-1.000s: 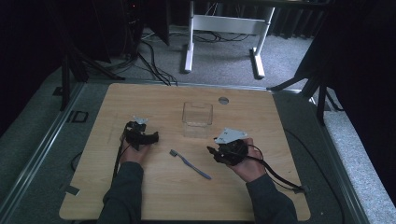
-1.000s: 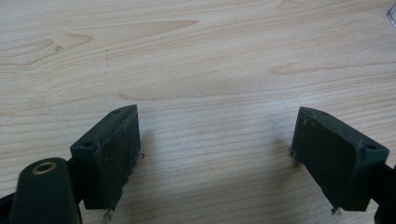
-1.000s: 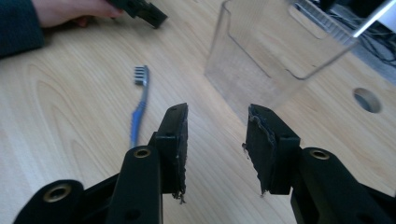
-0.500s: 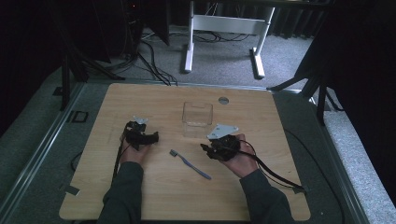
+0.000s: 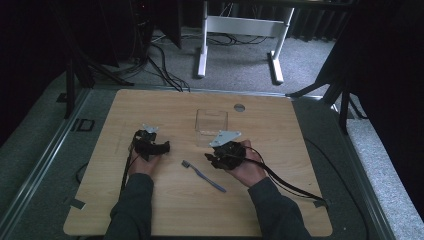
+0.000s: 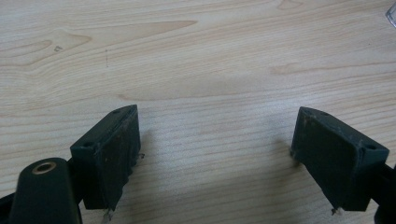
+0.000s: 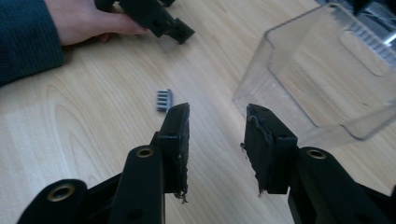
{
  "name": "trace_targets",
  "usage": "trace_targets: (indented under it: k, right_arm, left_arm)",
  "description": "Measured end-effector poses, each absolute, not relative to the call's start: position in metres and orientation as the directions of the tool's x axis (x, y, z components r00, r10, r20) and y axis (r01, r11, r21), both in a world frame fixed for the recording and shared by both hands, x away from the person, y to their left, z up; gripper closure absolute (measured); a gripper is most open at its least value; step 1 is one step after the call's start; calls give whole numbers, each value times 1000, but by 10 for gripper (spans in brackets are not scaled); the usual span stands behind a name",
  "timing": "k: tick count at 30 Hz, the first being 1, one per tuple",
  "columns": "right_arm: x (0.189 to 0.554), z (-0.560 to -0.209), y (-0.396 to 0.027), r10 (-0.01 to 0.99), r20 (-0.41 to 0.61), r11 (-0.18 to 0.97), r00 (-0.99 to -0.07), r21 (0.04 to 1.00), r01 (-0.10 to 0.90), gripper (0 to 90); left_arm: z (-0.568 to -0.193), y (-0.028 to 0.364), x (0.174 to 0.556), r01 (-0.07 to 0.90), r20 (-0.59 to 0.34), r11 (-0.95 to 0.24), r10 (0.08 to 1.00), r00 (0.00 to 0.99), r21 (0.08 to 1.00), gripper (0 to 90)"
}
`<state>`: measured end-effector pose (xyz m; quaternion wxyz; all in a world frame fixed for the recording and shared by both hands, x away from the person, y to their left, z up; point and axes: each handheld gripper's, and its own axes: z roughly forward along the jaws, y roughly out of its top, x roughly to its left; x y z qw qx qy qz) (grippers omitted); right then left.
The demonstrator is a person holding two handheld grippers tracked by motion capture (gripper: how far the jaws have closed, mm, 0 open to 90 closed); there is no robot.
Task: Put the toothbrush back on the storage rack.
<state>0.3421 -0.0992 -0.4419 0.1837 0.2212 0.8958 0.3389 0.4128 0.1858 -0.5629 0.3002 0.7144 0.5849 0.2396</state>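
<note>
We see the toothbrush [image 5: 202, 175] flat on the counter [image 5: 300, 200], lying diagonal btwn the two hands, bristle end toward the far-left, handle end pointing back toward the person. Right tool [image 5: 214, 158] sits just beside it, on its right, jaws partly spread w/ nothing btwn them. In the right gripper view the brush head [image 7: 164, 100] lies just past the left jaw tip, not inside the gap, so no grasp yet. We judge it's angled low like this to line up on the brush. Clear box [image 5: 211, 121] stands upright, open top, just beyond the right tool and close to its right jaw in the gripper view; prob the drop spot, near enough for a short carry. Left tool [image 5: 161, 148] rests on the counter well left of the brush, jaws wide apart over bare wood, nothing held. We read it as parked out of the way. Left hand [image 7: 88, 18] visible far side in the right gripper view.
</note>
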Motion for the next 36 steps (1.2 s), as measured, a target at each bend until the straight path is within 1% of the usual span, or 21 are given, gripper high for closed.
trace_targets:
  k: [17, 21, 22, 23, 26, 36]
  right_arm:
    - [354, -457, -86, 503, -132, 697, -854, 647, 311, 609]
    - [355, -455, -83, 505, -114, 691, -855, 648, 321, 613]
    - [355, -455, -83, 505, -114, 691, -855, 648, 321, 613]
    - [355, -453, -77, 493, -136, 708, -859, 637, 305, 613]
    - [354, -452, -75, 489, -136, 709, -861, 637, 303, 613]
    - [359, -463, -67, 470, -122, 752, -874, 575, 324, 620]
  left_arm:
    - [-563, 186, 413, 692, -9, -137, 979, 203, 709, 157]
    - [-563, 186, 413, 691, -10, -137, 979, 203, 710, 157]
    - [-563, 186, 413, 691, -10, -137, 979, 203, 710, 157]
    - [-563, 186, 413, 691, -10, -136, 979, 203, 710, 157]
    - [-563, 186, 413, 691, -10, -136, 979, 203, 710, 157]
    - [-563, 186, 413, 691, -9, -137, 979, 204, 710, 157]
